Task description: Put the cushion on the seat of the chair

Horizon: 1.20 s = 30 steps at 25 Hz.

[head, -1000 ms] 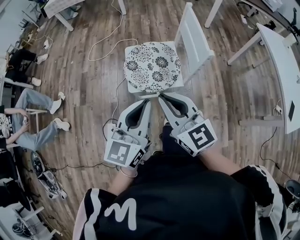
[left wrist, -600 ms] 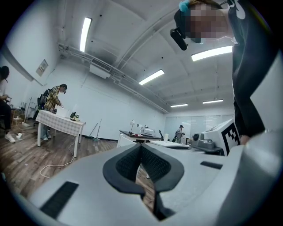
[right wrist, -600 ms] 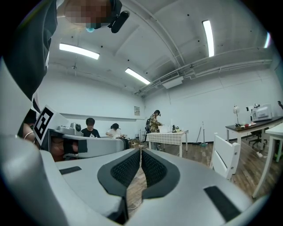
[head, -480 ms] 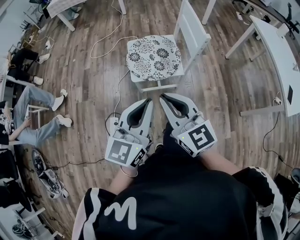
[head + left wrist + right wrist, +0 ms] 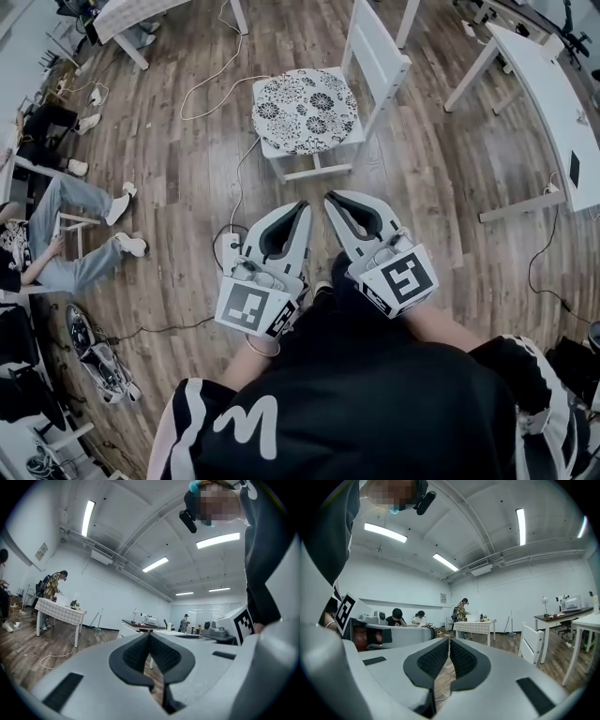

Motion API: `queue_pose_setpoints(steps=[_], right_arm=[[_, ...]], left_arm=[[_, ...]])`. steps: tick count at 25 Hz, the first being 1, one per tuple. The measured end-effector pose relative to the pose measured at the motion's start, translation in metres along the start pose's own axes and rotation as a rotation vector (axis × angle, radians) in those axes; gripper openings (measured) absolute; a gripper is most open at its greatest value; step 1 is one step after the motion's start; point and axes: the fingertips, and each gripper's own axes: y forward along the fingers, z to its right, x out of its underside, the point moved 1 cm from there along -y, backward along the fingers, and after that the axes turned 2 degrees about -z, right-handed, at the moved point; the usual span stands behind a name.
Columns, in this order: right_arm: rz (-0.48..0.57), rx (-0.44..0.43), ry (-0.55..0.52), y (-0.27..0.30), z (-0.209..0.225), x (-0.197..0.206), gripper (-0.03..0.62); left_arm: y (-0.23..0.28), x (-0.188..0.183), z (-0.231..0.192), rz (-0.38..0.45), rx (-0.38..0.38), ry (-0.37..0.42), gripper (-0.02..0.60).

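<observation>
Black-and-white flowered, the cushion (image 5: 305, 111) lies flat on the seat of the white chair (image 5: 378, 49), covering most of it, with the wooden floor (image 5: 178, 178) all around. The left claw (image 5: 298, 212) and the right claw (image 5: 335, 201) are held side by side, well short of the chair, tips pointing toward it. Both are clenched, pads pressed together with nothing between them.
</observation>
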Motion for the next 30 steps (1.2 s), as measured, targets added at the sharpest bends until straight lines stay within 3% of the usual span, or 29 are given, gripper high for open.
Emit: queue_pose_setpoints(steps=[16,21,30], right_arm=[[-0.004,0.026,0.012,-0.045,-0.007,0.012,0.026],[0.020,0.015,0.025,-0.074,-0.007,0.007,0.026],[0.005,-0.025,0.029,-0.152,-0.025,0.017,0.028]], left_arm=[[-0.011,0.010,0.037,-0.003,0.019,-0.028,0.003],[-0.013,0.004,0.068,0.005,0.006,0.015,0.003],[-0.041,0.029,0.145,-0.001,-0.042,-0.012,0.003]])
